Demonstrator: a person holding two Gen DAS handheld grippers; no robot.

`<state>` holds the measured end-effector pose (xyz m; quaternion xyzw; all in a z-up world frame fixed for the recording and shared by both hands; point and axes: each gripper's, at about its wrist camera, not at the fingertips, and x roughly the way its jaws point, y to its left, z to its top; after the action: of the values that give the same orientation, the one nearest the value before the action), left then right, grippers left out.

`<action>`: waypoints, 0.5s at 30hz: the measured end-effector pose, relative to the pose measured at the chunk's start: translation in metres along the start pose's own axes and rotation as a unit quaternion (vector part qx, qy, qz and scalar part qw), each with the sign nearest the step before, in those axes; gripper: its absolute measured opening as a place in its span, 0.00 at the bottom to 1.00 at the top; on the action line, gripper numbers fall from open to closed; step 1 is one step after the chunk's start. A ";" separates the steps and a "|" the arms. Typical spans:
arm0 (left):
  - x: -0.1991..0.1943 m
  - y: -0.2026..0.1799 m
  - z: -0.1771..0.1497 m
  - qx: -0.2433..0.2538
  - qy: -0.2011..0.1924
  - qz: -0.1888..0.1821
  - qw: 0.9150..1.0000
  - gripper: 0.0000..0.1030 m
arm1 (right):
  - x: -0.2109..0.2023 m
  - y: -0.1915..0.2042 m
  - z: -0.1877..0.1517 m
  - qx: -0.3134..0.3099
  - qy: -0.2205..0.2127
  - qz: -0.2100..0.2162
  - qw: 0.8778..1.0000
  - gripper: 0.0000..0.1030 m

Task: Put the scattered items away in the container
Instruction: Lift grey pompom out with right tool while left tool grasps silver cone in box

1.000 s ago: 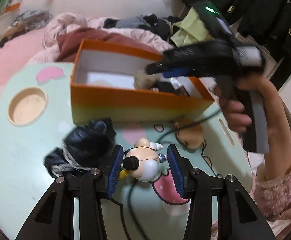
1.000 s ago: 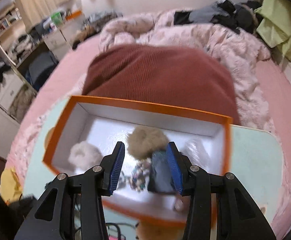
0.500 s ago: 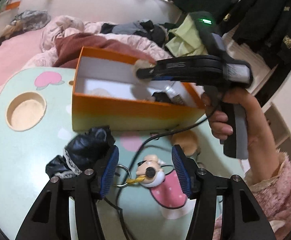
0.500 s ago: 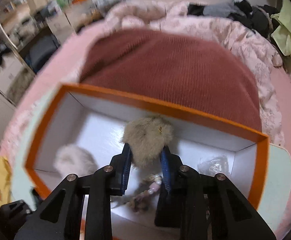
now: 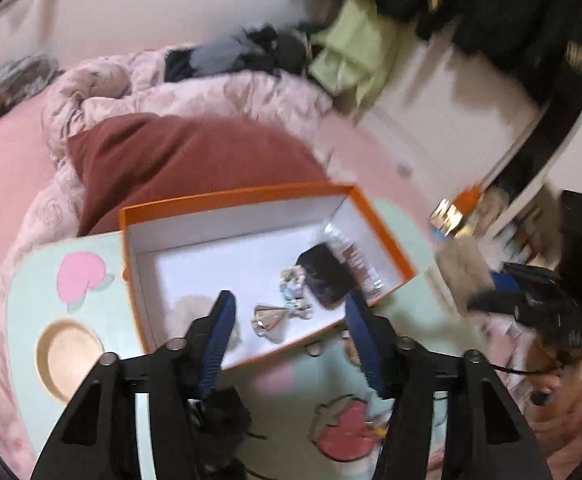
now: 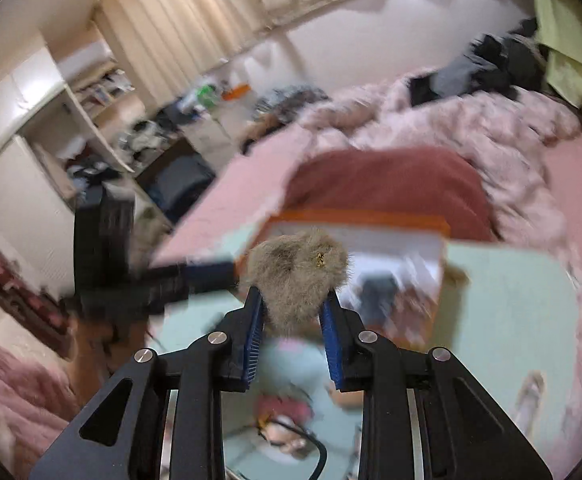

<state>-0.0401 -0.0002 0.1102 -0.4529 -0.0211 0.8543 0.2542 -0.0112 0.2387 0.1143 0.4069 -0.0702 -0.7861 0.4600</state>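
The orange box (image 5: 383,236) with a white inside sits on the mint table (image 5: 31,292). It holds a black pouch (image 5: 325,278), a flowered scrunchie (image 5: 295,292), a clear packet (image 5: 351,258) and a silver clip (image 5: 269,316). My left gripper (image 5: 289,334) is open and empty, above the box's near wall. My right gripper (image 6: 293,320) is shut on a grey-brown fluffy pompom (image 6: 297,272), held up above the table in front of the box (image 6: 355,218). A black lace bundle (image 5: 223,420) lies on the table under my left gripper.
A pink bed with a maroon cushion (image 5: 187,160) and a crumpled blanket lies behind the table. The table has a round cup recess (image 5: 69,354) at the left. A small figure and a black cable (image 6: 291,434) lie on the table below my right gripper.
My right gripper has lifted the fluffy pompom out of the box and pulled back to the right. My left gripper has risen from the figure and moved over the box, still open.
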 end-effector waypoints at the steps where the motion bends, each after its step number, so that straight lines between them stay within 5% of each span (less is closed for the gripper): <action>1: 0.010 -0.005 0.003 0.018 0.019 0.013 1.000 0.44 | 0.005 -0.003 -0.011 0.006 0.008 -0.016 1.000 0.28; 11: 0.064 -0.007 0.009 0.033 0.128 0.063 0.989 0.41 | 0.046 -0.029 -0.067 0.038 0.078 -0.025 0.996 0.28; 15: 0.072 -0.002 0.008 0.015 0.159 0.027 0.987 0.41 | 0.063 -0.041 -0.075 0.043 0.115 -0.036 0.992 0.28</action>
<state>-0.0784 0.0358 0.0603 -0.5795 0.0446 0.7783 0.2376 -0.0008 0.2324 0.0090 0.5162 -0.0355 -0.7462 0.4188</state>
